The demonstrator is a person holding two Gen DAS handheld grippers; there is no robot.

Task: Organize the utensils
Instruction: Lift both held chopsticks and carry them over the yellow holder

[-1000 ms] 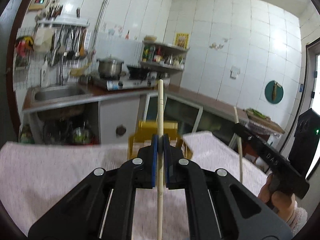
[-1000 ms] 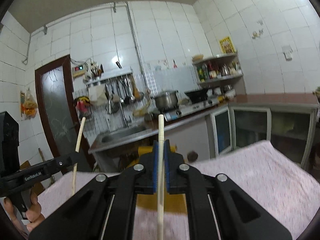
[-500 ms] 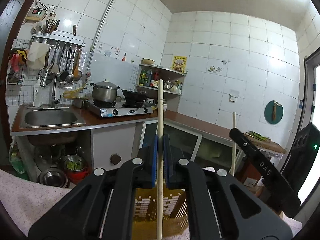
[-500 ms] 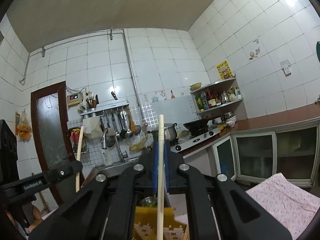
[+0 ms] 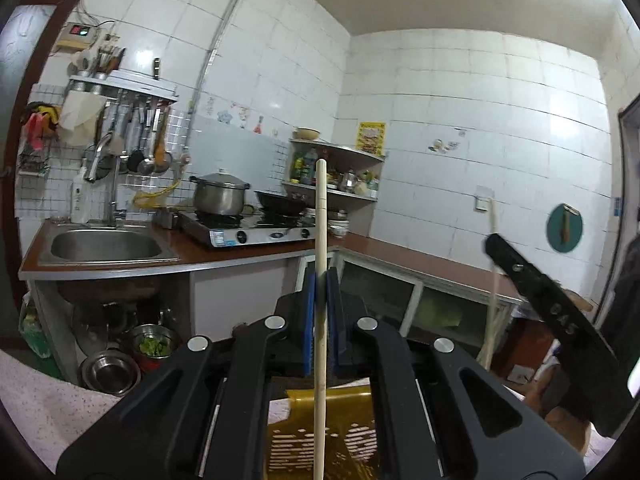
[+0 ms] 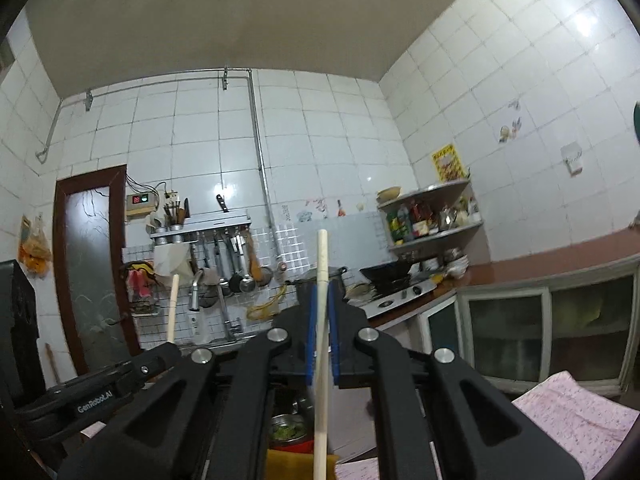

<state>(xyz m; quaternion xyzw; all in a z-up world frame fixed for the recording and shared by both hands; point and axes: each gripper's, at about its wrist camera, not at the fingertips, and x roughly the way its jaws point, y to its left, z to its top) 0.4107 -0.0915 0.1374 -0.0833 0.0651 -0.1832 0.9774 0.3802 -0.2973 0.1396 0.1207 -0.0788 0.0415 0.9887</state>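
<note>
My left gripper (image 5: pixel 321 280) is shut on a pale wooden chopstick (image 5: pixel 320 240) that stands upright between its blue pads. Below it, a yellow slotted utensil holder (image 5: pixel 352 436) shows between the jaws. My right gripper (image 6: pixel 320 292) is shut on a second upright chopstick (image 6: pixel 321 272), with the yellow holder's rim (image 6: pixel 292 460) just under it. In the left wrist view the right gripper (image 5: pixel 494 244) appears at the right with its chopstick (image 5: pixel 494 304). The right wrist view shows the left gripper (image 6: pixel 170 350) at the lower left, its chopstick (image 6: pixel 172 304) sticking up.
A pink patterned cloth (image 5: pixel 44 404) covers the table (image 6: pixel 576 420). Behind it stand a sink counter (image 5: pixel 108 246), a gas stove with a pot (image 5: pixel 220 196), a corner shelf (image 5: pixel 340 160), hanging utensils (image 6: pixel 228 264) and bowls under the sink (image 5: pixel 120 364).
Both grippers have moved toward the yellow holder and tilted up, so the table has dropped out of view and the holder now sits directly beneath each chopstick.
</note>
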